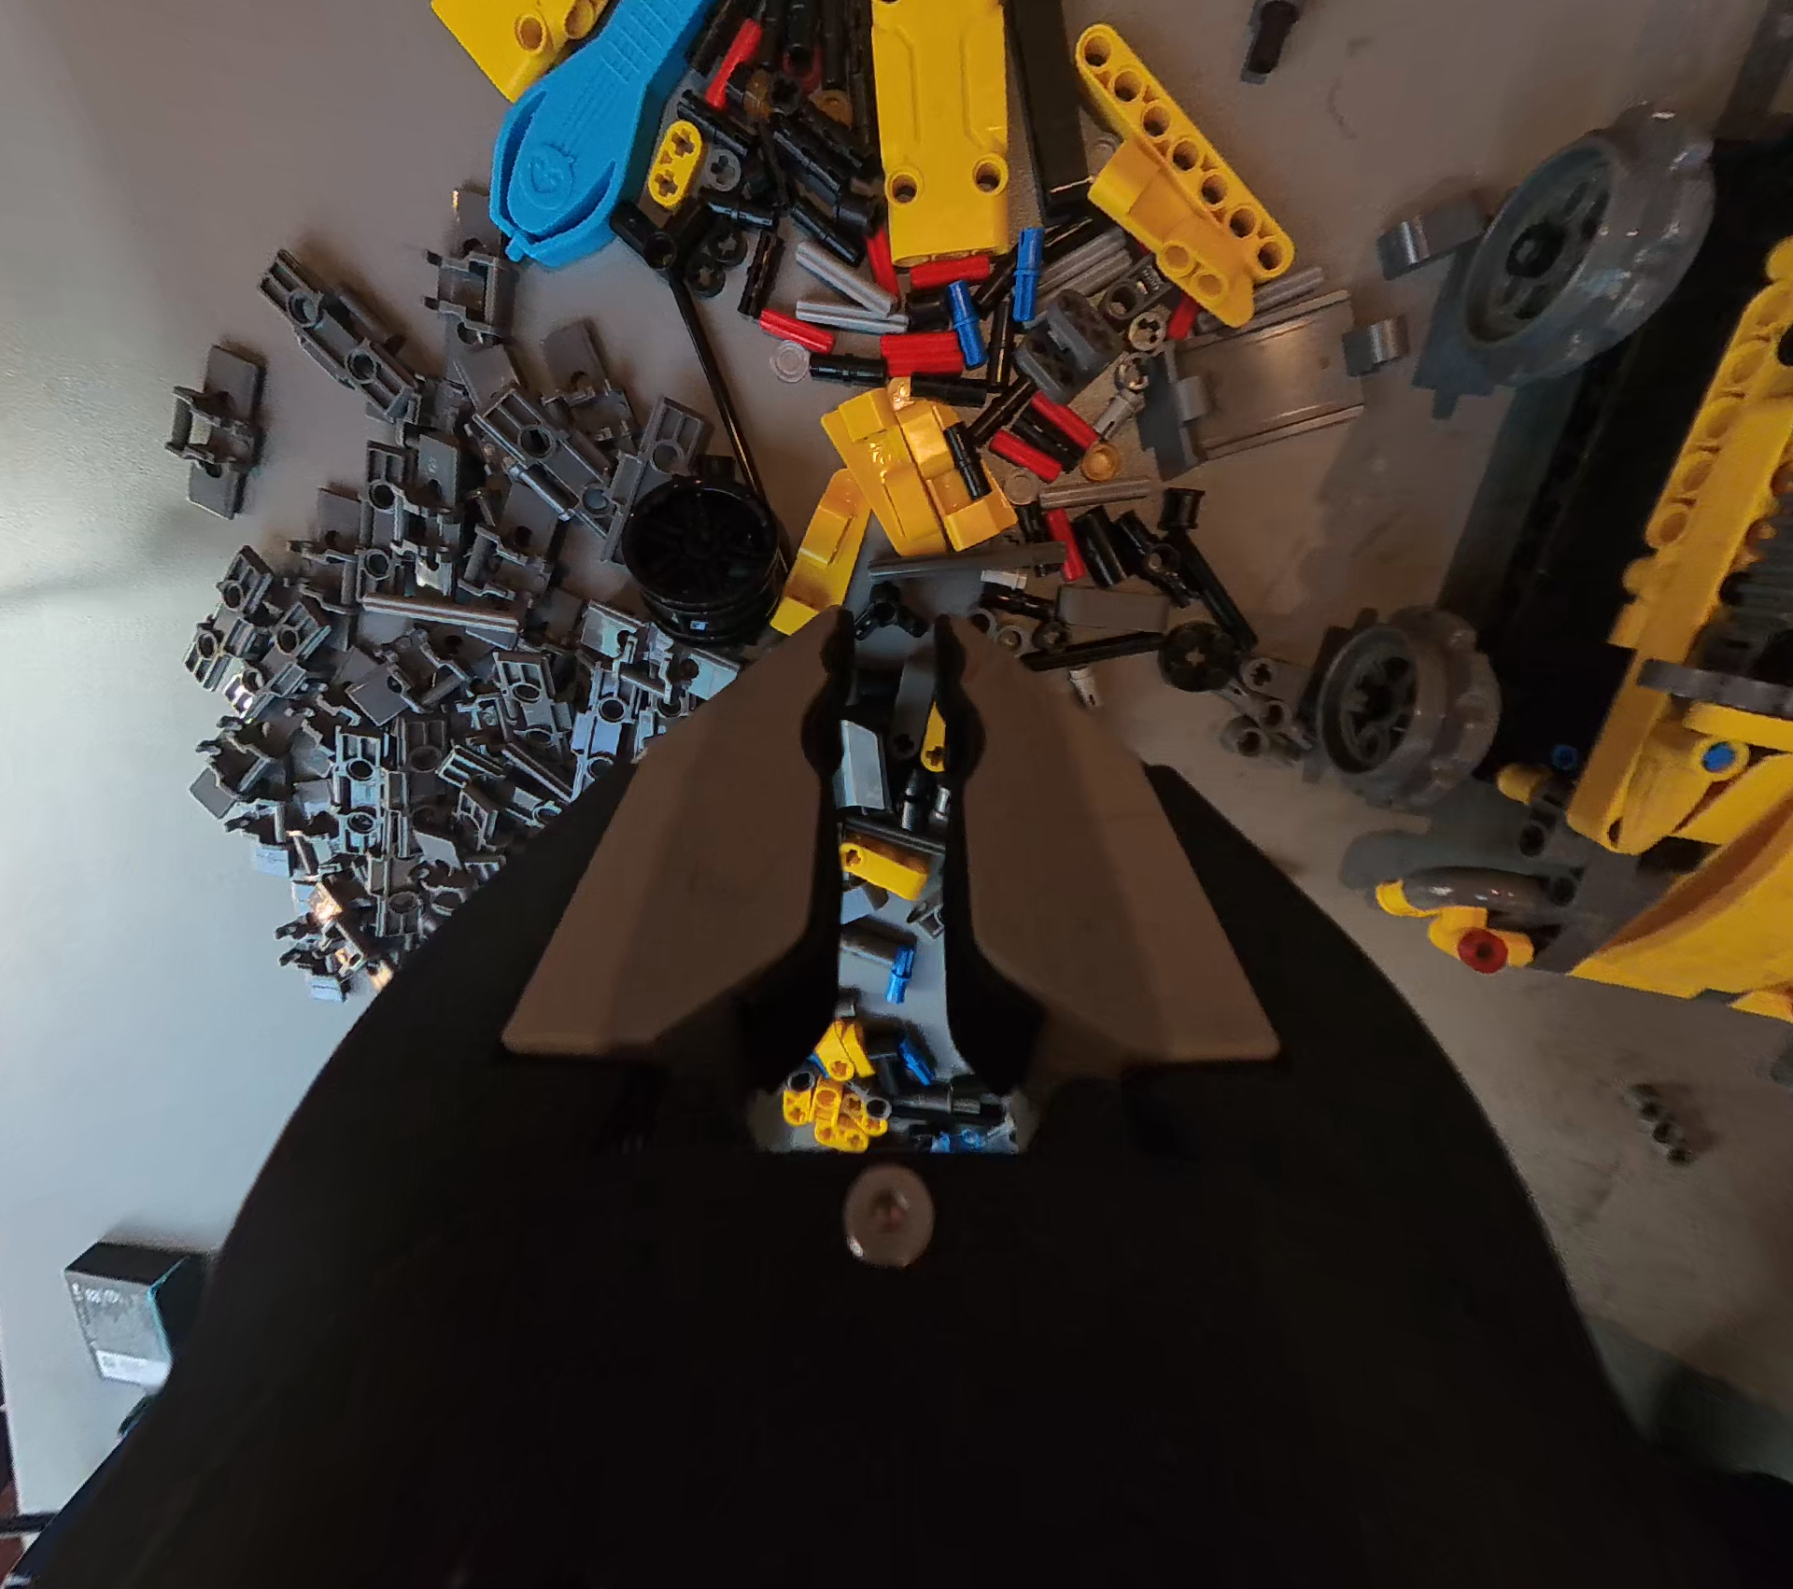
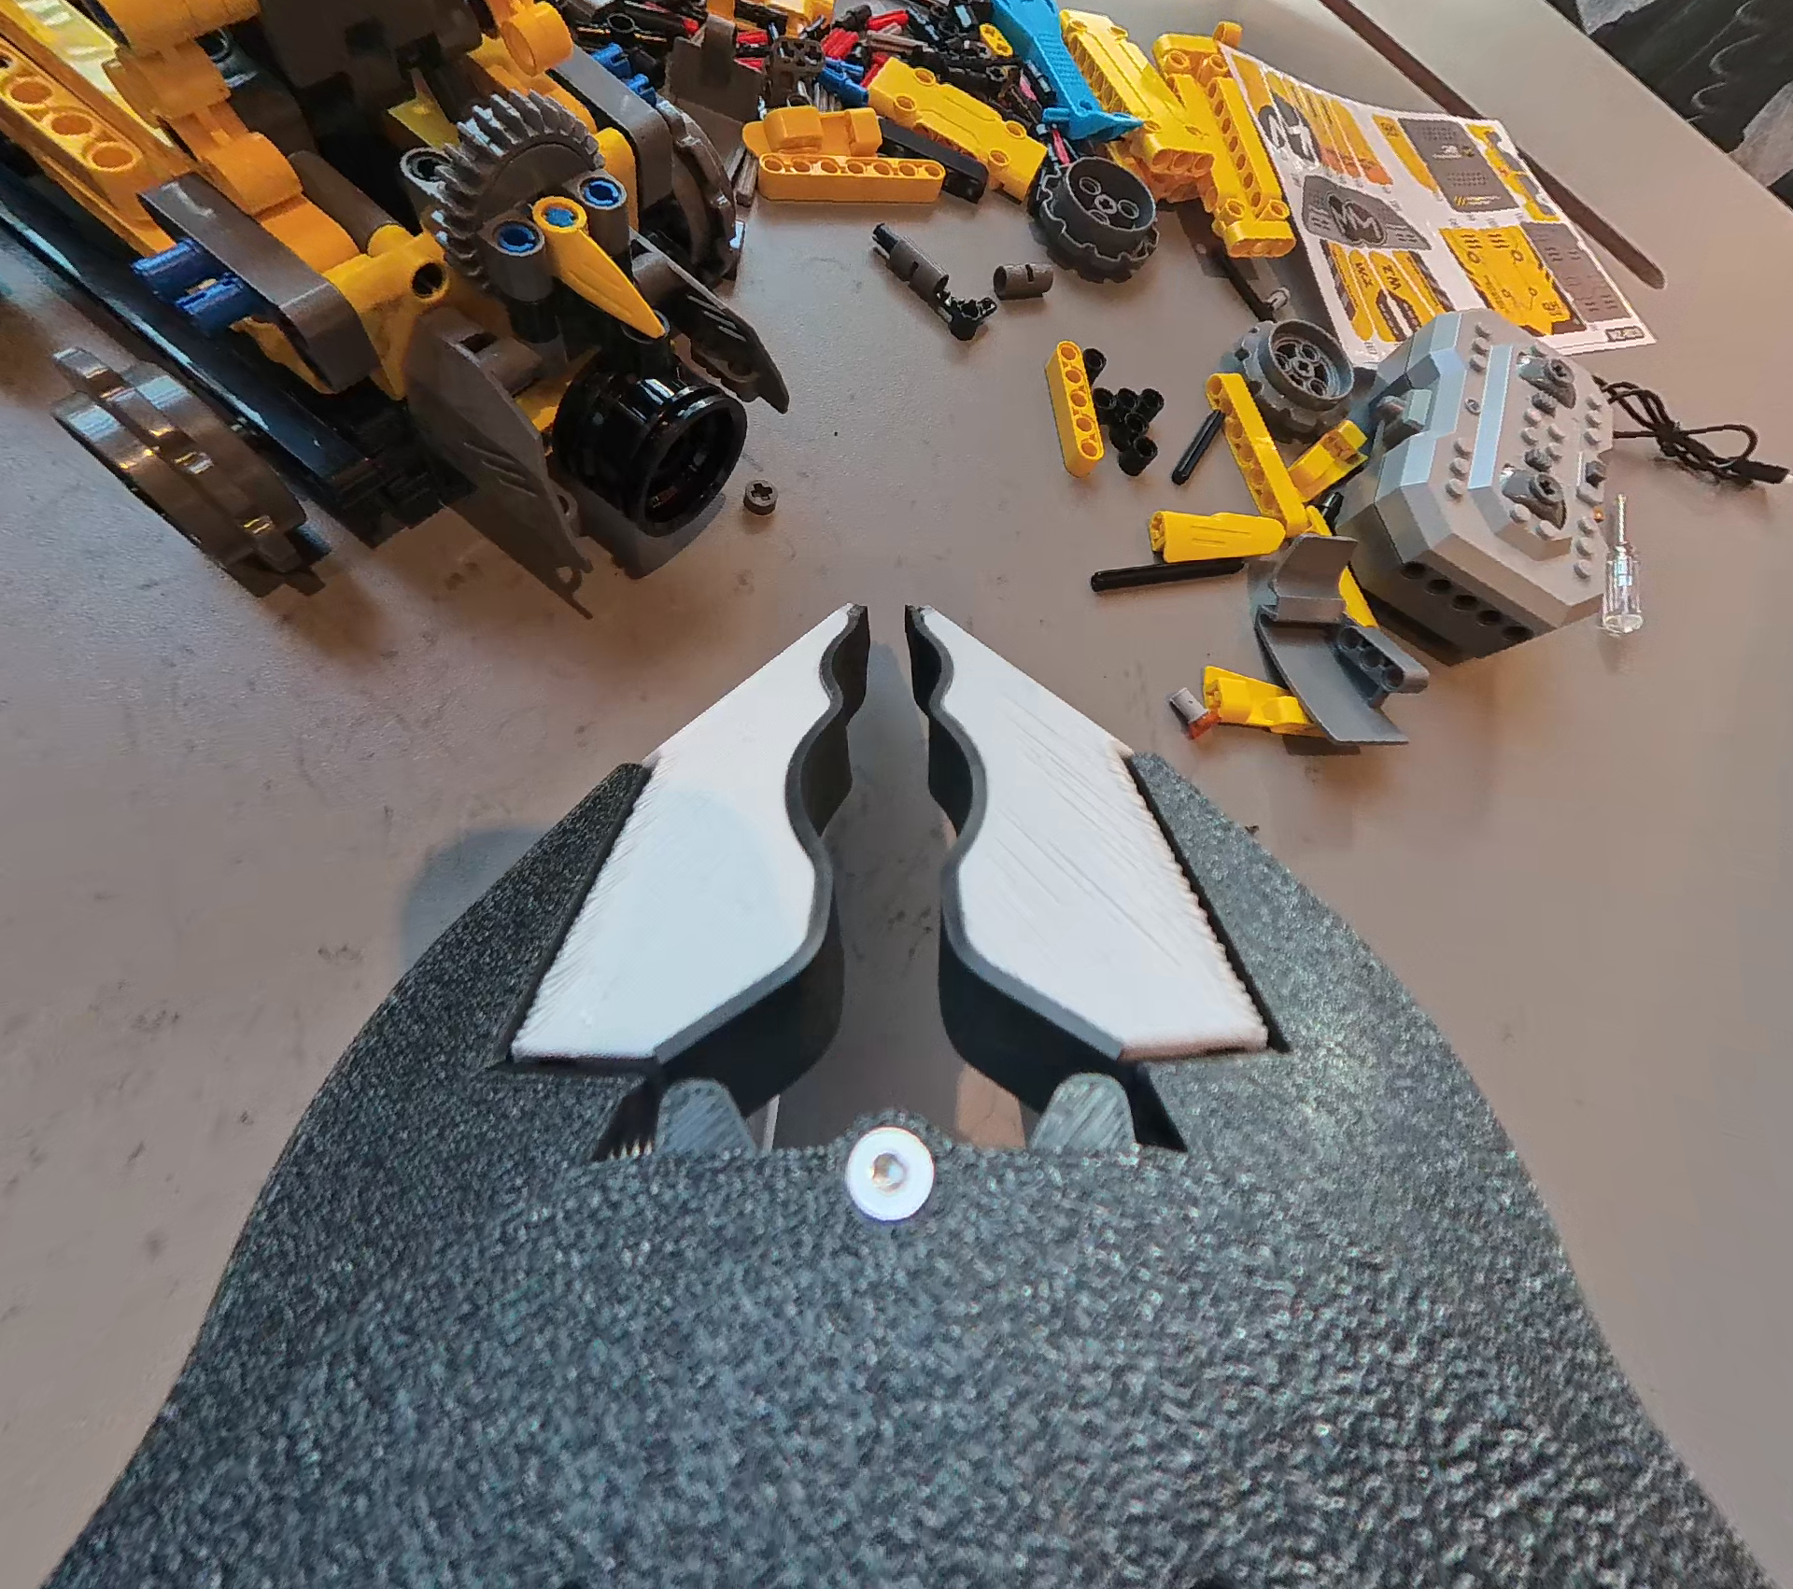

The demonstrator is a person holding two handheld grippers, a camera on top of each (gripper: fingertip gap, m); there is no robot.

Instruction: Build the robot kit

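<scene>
My left gripper (image 1: 895,635) hangs above a heap of small plastic building parts: black, red and blue pins (image 1: 931,359), yellow panels (image 1: 936,78) and a small yellow sub-assembly (image 1: 922,466). Its jaws stand a narrow way apart with nothing between them; loose parts show through the gap. A black wheel rim (image 1: 703,563) lies just left of the tips. My right gripper (image 2: 885,621) hovers low over bare grey table (image 2: 291,766). Its tips leave only a thin slit and hold nothing. A part-built yellow and grey vehicle model (image 2: 291,184) with a black rim (image 2: 660,437) stands ahead on its left.
A pile of dark grey track links (image 1: 407,669) lies left of the heap, a blue separator tool (image 1: 621,58) behind it, and the model (image 1: 1698,669) to its right. In the right wrist view, a grey battery box (image 2: 1494,475), a sticker sheet (image 2: 1407,204) and loose beams lie to the right. Some 25 cm of space lies between my two pairs of fingers.
</scene>
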